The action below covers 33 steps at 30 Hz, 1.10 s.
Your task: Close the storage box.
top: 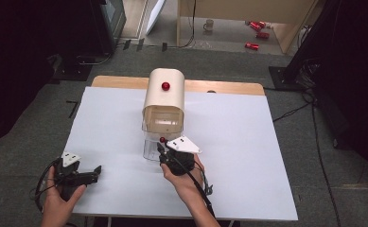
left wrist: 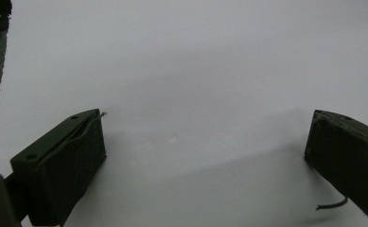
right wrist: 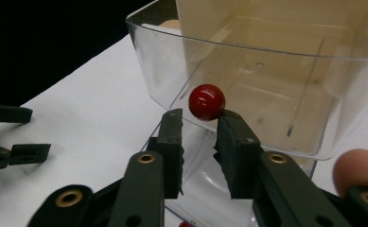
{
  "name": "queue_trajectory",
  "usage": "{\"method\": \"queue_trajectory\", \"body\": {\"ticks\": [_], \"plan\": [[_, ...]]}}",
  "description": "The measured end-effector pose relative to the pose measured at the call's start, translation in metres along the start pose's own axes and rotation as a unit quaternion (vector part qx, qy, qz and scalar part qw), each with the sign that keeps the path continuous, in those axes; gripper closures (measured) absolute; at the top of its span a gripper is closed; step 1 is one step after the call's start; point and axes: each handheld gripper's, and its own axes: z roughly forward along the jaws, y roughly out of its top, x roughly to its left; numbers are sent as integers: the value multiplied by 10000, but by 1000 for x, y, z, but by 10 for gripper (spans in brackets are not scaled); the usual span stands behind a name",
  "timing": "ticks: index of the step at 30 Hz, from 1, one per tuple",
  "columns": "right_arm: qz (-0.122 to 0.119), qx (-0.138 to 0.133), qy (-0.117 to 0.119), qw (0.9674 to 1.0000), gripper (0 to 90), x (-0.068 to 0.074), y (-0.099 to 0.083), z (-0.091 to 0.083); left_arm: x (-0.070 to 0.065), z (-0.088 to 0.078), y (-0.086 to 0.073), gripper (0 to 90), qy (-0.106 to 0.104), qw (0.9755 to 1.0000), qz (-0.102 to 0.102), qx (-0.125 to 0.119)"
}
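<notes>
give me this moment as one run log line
right gripper: open, red knob at its tips | clear drawer: pulled out | left gripper: open, empty, on table

We see red knob [right wrist: 206,101]: glossy, smooth, hard-looking ball. Clear drawer [right wrist: 267,80] at 12 o'clock from right gripper [right wrist: 198,137]: transparent plastic, shiny. Cream housing [top: 164,94]: smooth, satin. Jaws: matt black plastic, ribbed pads, brass-coloured rivets. Table cover [top: 238,142]: matt white sheet. Wooden edge [top: 219,86] at 12 o'clock.
</notes>
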Motion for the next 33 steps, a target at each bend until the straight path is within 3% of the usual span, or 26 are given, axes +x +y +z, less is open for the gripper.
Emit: {"method": "queue_trajectory", "body": {"ticks": [3, 9, 23, 33], "plan": [[-1, 30, 73, 10000, 568, -3, 5, 5, 0, 0, 0, 0, -3, 10000, 12, 15], [2, 63, 104, 9999, 432, -8, 11, 14, 0, 0, 0, 0, 6, 10000, -9, -14], [134, 18, -69, 9999, 354, -33, 20, 24, 0, 0, 0, 0, 5, 10000, -2, -8], [65, 85, -150, 9998, 305, -36, 23, 23, 0, 0, 0, 0, 4, 10000, -1, -6]]}}
